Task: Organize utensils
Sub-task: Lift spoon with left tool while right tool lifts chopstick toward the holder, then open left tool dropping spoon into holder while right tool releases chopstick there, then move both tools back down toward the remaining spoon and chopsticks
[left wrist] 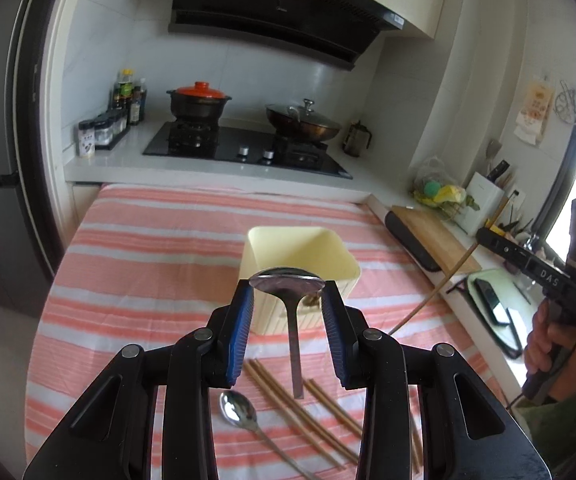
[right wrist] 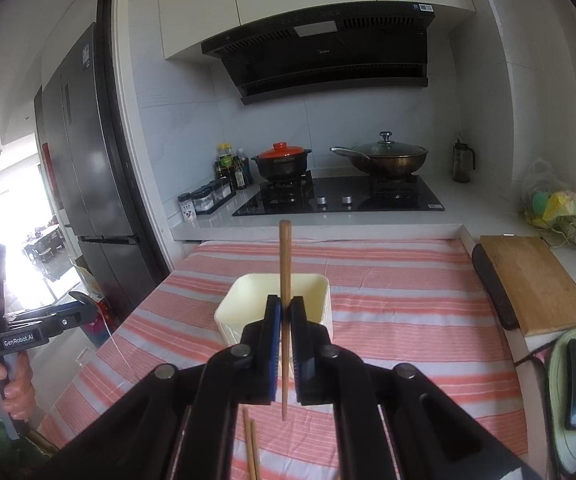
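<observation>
On a bench covered with a pink striped cloth (left wrist: 147, 240), the left gripper (left wrist: 288, 292) holds a steel ladle (left wrist: 294, 320) by its bowl, jaws clamped on it, handle hanging down, in front of a cream square bin (left wrist: 300, 248). Below lie a spoon (left wrist: 239, 408) and loose chopsticks (left wrist: 288, 404). The right gripper (right wrist: 285, 312) pinches one upright chopstick (right wrist: 285, 264) above the bin.

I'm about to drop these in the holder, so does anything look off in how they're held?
The left hand-held gripper grips its spoon by the bowl, handle hanging down, an insecure hold. The right hand-held gripper pinches one chopstick upright, fine. The cream holder stands upright; nothing is spilled.
</observation>
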Demonstrator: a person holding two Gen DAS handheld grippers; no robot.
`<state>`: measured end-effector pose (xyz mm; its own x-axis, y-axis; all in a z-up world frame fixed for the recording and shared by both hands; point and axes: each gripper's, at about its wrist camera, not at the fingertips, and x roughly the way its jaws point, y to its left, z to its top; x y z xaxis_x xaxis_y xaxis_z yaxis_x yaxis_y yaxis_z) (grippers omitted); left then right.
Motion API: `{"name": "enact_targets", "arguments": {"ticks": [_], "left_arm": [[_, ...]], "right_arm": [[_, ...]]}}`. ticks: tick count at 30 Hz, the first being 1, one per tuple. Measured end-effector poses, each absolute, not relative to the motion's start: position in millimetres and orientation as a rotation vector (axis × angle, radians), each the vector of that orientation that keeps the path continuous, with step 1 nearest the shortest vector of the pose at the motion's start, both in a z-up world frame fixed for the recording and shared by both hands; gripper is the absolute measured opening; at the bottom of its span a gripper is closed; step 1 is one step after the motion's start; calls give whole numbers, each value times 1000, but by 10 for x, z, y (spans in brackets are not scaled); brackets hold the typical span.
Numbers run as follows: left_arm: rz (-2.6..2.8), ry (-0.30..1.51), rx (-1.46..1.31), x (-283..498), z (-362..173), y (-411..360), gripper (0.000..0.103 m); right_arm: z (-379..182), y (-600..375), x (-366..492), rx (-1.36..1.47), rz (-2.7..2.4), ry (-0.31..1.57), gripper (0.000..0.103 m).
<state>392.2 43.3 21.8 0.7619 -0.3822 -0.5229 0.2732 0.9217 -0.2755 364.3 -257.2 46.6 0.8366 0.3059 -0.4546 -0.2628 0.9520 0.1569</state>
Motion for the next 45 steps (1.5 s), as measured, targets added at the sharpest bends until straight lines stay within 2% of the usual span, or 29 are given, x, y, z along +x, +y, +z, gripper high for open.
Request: {"name": "enact_targets", "arguments": {"ticks": [6,10,13,20,24,25,26,27,28,30,35,40,45], "left_arm": [[-360,533,-175,4508,667,243,35],[-338,522,-195,4972,641,104,35],[-315,563,-195,5290,404,-4,35],[-294,784,-163,5825,-458,-227,35],[-245,867,-130,5991,-763,-290,39],[-235,878,-131,6008,-788,-275,42],[-227,879,-136,6004,-772,-252,51],[-220,869,-147,5973,-724,-228,59],[-219,850,-159,5911,-651,-181,63],[-223,798,-170,5729,-465,-73,77],[-211,634,-173,4907,-77,244,99],[-205,586,-117,3939,-206,393,100],[-168,625,-65,3118,-687,415,100]], "right_arm": [[806,-2498,4254,127,315,435,5],[790,-2410,4618,107,302,397,5],[556,-2330,4901,95,299,451,5],[-221,-2185,5389,93,324,716,5],[-466,-2134,5595,67,308,792,7],[-500,-2125,5636,60,296,805,16],[-508,-2125,5667,62,283,814,24],[-491,-2143,5677,75,270,818,45],[-441,-2185,5658,99,259,807,53],[-283,-2286,5547,139,255,769,53],[128,-2476,4903,101,268,666,53],[190,-2665,3821,-19,214,545,58],[-146,-2720,2816,-31,123,505,60]]}}
